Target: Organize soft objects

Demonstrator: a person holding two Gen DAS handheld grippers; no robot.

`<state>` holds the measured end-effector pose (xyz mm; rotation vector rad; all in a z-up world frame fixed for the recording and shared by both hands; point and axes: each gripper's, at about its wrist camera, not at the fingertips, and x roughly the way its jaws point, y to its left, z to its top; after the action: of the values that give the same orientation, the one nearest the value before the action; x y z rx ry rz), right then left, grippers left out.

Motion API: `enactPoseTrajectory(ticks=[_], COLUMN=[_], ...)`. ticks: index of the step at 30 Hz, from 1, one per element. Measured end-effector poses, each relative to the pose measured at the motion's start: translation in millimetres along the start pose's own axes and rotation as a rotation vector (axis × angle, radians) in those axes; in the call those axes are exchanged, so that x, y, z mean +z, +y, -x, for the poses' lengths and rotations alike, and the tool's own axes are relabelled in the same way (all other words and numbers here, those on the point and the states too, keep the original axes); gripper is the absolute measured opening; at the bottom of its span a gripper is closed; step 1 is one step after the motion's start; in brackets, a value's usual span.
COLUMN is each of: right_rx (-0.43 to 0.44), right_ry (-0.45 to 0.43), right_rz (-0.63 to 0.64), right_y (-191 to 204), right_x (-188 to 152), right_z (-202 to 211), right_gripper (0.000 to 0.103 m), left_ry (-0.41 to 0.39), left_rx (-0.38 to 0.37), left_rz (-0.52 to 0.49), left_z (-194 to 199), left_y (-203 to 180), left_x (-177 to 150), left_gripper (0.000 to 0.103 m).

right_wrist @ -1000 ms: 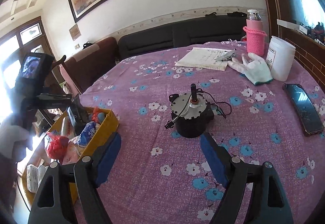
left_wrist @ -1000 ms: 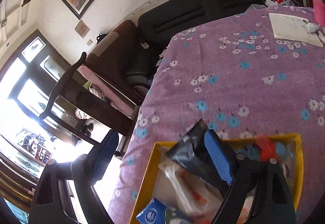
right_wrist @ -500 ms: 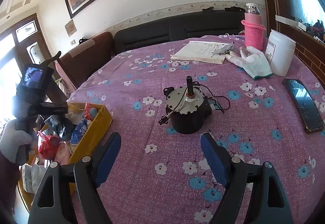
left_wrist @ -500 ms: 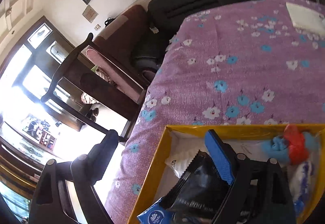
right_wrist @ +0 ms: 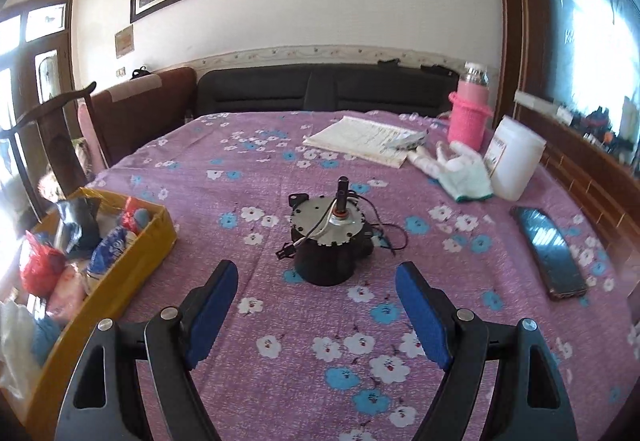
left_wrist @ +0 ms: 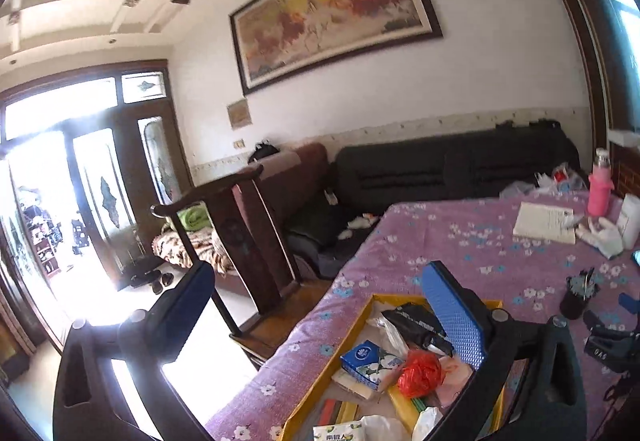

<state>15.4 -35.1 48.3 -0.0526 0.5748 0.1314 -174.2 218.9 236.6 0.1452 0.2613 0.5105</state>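
Note:
A yellow box (left_wrist: pixel 362 325) at the table's left edge holds soft things: a black pouch (left_wrist: pixel 416 323), a blue tissue pack (left_wrist: pixel 370 357), a red bag (left_wrist: pixel 420 371) and white plastic. It also shows in the right wrist view (right_wrist: pixel 132 265). My left gripper (left_wrist: pixel 320 289) is open and empty, raised above the box's near end. My right gripper (right_wrist: pixel 316 291) is open and empty, low over the tablecloth just in front of a black motor (right_wrist: pixel 330 237). A white glove (right_wrist: pixel 456 167) lies at the far right.
A phone (right_wrist: pixel 550 253) lies at the right edge. A white jar (right_wrist: pixel 514 157), a pink flask (right_wrist: pixel 470 109) and a notebook (right_wrist: pixel 364 139) stand at the back right. A wooden chair (left_wrist: pixel 240 237) stands beside the table's left edge. A black sofa (right_wrist: pixel 320 87) is behind.
My left gripper has let go of the black pouch, which now lies in the box, and has lifted and tilted up. My right gripper has moved a little closer to the motor.

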Motion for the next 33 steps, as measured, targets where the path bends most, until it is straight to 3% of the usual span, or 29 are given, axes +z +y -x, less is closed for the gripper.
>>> enactPoseTrajectory(ticks=[3,6,10,12,15,20,24,30,33], right_rx=[-0.042,-0.009,0.055,0.075,0.129,0.209,0.235,0.248,0.262], right_ry=[-0.029,-0.040,-0.086,-0.119,-0.146,-0.140,-0.119,-0.090,-0.082], right_rz=[0.033,0.007,0.011,0.039,0.088,0.144,0.137,0.168,0.196], right_y=[8.9,14.1,28.8,41.9,65.2,94.2,102.9,114.4,122.9], right_x=[-6.5,-12.6,-29.1,-37.4,-49.7,-62.2,-64.5,-67.9,-70.1], right_z=[13.6,46.6,104.5,132.0,162.9,185.5,186.4,181.5,180.8], right_gripper=[0.085,0.085,0.088,0.092,0.093,0.093,0.093,0.093,0.093], left_ry=[-0.132,-0.148,0.010,0.096,0.173,0.209,0.256,0.326,0.367], left_rx=[0.028,0.011,-0.140,-0.169,-0.173,-0.190,-0.203,-0.127,-0.126], left_rz=[0.128,0.262,0.354,0.379,0.385,0.344,0.357,0.304,0.290], left_z=[49.6,70.1,46.6,31.8,19.9,27.1,28.8,21.7,14.7], left_y=[26.6,41.0,39.9,32.6,25.5,29.2,36.6,31.1,26.4], left_x=[-8.2,-21.4,-44.0,-60.2,-81.1,-98.9,-112.3,-128.9,-136.4], left_gripper=[0.103,0.103,0.103,0.103,0.103,0.103,0.103,0.103,0.103])
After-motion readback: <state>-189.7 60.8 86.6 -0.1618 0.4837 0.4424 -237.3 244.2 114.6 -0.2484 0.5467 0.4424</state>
